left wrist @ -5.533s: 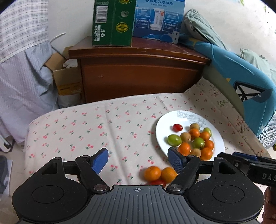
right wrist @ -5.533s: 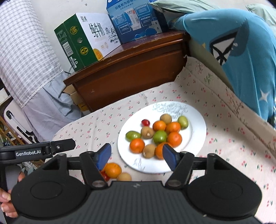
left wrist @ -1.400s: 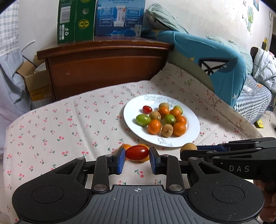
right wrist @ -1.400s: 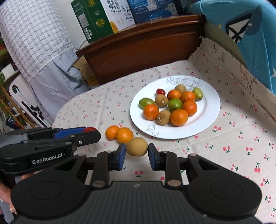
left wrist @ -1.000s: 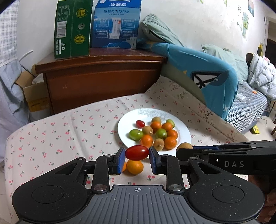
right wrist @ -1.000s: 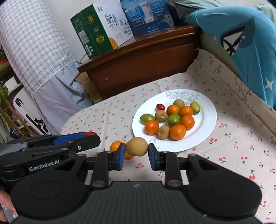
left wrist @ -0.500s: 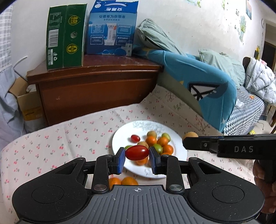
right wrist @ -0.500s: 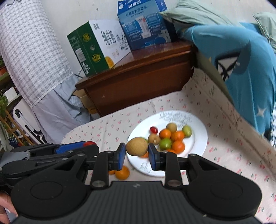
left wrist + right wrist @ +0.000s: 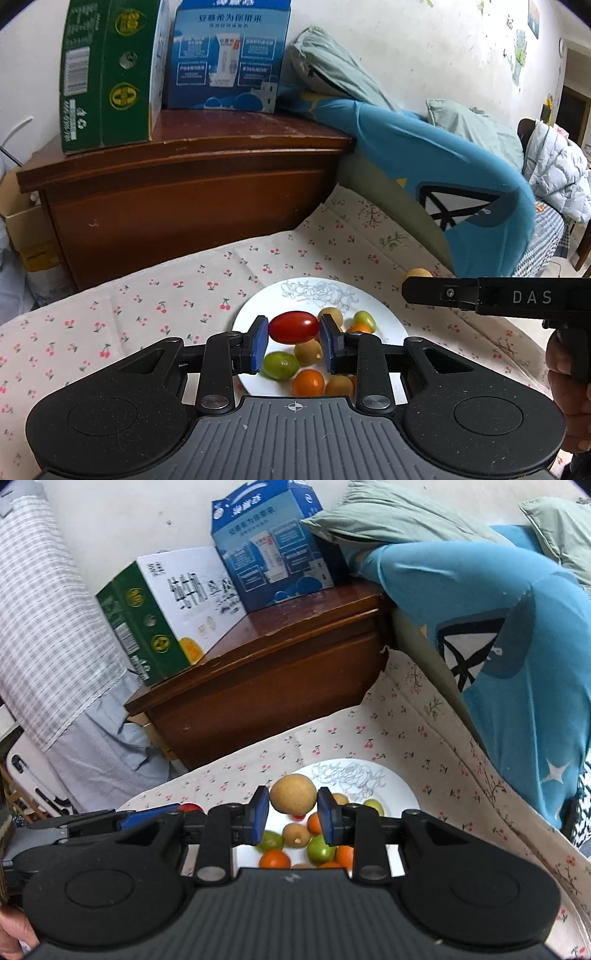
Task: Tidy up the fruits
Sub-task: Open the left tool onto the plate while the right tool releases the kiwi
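Left gripper [image 9: 293,341]: gripping a red tomato [image 9: 293,327], hovering above the plate.
Right gripper [image 9: 292,814]: gripping a tan fruit [image 9: 293,794].
Plate [image 9: 384,314]: sitting on the cherry-print cloth [image 9: 147,295], holding more fruit.

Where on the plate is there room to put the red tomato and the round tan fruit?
The white plate is bare along its far rim, around the grey scribble pattern, and at its left edge. The near middle is crowded with fruit pile. The cherry-print cloth left of the plate, toward the wooden cabinet, is also open.
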`<state>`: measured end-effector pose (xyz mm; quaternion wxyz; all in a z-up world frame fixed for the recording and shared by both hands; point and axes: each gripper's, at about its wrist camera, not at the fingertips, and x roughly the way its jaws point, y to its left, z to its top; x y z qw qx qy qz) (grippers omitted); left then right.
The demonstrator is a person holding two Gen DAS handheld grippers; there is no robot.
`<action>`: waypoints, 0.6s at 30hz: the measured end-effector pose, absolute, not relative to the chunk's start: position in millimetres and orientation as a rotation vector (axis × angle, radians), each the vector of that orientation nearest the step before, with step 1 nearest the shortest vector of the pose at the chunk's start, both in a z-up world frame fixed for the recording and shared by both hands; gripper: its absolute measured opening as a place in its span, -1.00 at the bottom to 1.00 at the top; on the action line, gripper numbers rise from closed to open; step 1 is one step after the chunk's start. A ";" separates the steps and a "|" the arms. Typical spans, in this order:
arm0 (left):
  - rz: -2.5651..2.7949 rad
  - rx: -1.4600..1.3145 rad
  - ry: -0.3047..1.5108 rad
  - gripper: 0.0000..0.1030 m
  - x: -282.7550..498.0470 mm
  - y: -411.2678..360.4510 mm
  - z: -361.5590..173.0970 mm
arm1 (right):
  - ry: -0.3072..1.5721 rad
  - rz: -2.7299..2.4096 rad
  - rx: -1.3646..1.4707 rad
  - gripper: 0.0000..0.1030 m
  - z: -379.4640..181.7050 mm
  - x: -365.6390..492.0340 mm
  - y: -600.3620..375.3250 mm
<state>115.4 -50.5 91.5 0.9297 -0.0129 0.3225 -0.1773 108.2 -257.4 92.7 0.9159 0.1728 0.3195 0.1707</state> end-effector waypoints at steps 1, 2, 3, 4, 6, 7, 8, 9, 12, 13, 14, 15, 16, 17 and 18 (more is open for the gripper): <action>-0.365 -0.031 0.667 -0.47 119.5 -50.6 89.1 | 0.664 0.347 0.362 -0.46 90.0 112.8 -257.8; -0.366 -0.036 0.675 -0.47 123.8 -51.2 86.3 | 0.672 0.343 0.370 -0.46 86.8 117.4 -258.3; -0.370 -0.038 0.683 -0.47 127.9 -52.3 83.2 | 0.680 0.338 0.378 -0.45 83.7 121.3 -259.0; -0.371 -0.038 0.688 -0.47 130.9 -53.0 80.9 | 0.690 0.331 0.390 -0.46 80.2 125.9 -259.9; -0.372 -0.039 0.702 -0.47 138.1 -55.9 75.9 | 0.710 0.320 0.420 -0.46 73.5 132.5 -262.2; -0.374 -0.040 0.706 -0.47 140.9 -57.0 74.1 | 0.716 0.314 0.430 -0.46 70.7 135.7 -263.2; -0.376 -0.039 0.709 -0.47 143.7 -58.3 72.4 | 0.720 0.306 0.436 -0.46 68.1 138.8 -264.1; -0.377 -0.037 0.711 -0.47 146.4 -59.7 70.7 | 0.723 0.300 0.440 -0.46 65.9 141.2 -265.1; -0.379 -0.034 0.723 -0.47 153.5 -63.1 65.1 | 0.743 0.292 0.464 -0.46 57.9 149.4 -267.3; -0.379 -0.032 0.727 -0.47 156.0 -64.4 62.7 | 0.748 0.291 0.465 -0.46 55.9 152.2 -266.9; -0.379 -0.030 0.731 -0.47 158.3 -65.2 61.1 | 0.751 0.288 0.461 -0.46 54.0 154.2 -266.5; -0.377 -0.030 0.736 -0.47 160.8 -65.9 58.6 | 0.754 0.285 0.458 -0.46 52.4 156.2 -266.1; -0.373 -0.033 0.742 -0.47 163.3 -66.1 56.6 | 0.759 0.281 0.459 -0.46 50.4 158.6 -266.1; -0.372 -0.040 0.750 -0.47 166.1 -66.4 54.1 | 0.764 0.277 0.465 -0.46 48.1 160.8 -266.4; -0.373 -0.046 0.756 -0.47 168.6 -66.7 52.3 | 0.769 0.273 0.468 -0.46 46.0 163.2 -266.7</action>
